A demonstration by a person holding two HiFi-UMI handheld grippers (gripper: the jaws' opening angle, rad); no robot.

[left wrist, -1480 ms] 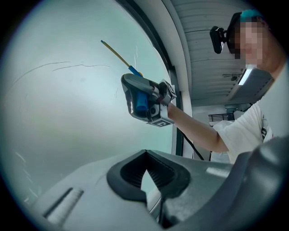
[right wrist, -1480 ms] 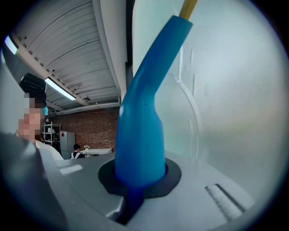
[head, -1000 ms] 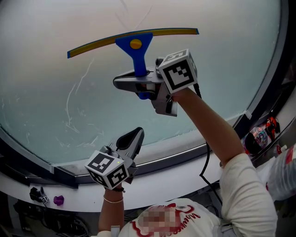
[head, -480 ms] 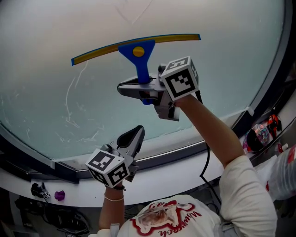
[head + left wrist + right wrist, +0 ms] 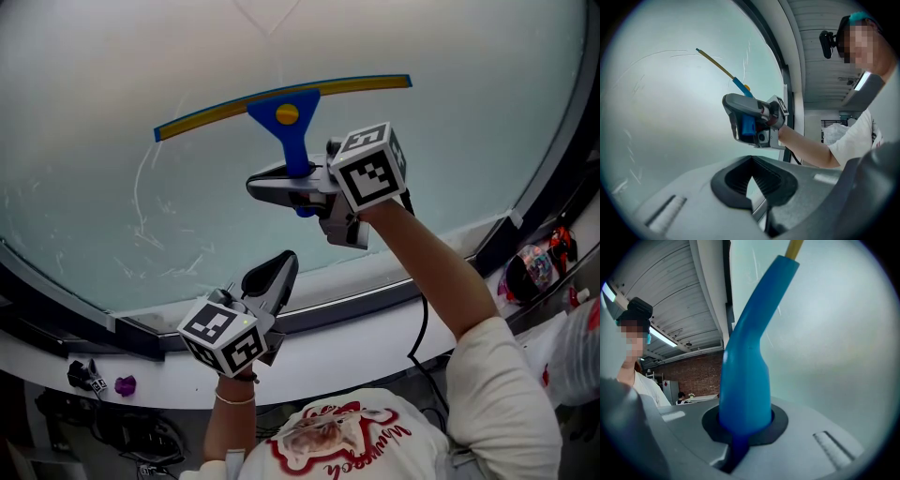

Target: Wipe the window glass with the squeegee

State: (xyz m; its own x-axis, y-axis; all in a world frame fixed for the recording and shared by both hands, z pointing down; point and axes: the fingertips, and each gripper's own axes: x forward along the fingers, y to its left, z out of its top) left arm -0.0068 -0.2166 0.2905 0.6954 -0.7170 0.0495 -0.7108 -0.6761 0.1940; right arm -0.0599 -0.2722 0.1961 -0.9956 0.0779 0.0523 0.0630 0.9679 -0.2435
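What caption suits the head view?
Right hand-held gripper holds blue-handled, yellow-bladed squeegee to hazy window glass; left hand-held gripper shut.

Pale, even daylight comes through the window glass (image 5: 141,56), the brightest area in every view, with no hard glare on it. In the head view everything in front is backlit and dimmer, and the space under the sill (image 5: 347,356) sinks into shadow at lower left. Both gripper views are wide-angle circles with black corners, and straight lines bow near the rim (the window frame (image 5: 793,51) curves plainly). Close to the lens, the left gripper (image 5: 751,159) is soft and grey. In the right gripper view the squeegee (image 5: 745,371) handle is slightly blurred, and a ceiling strip light (image 5: 663,336) glows at left.
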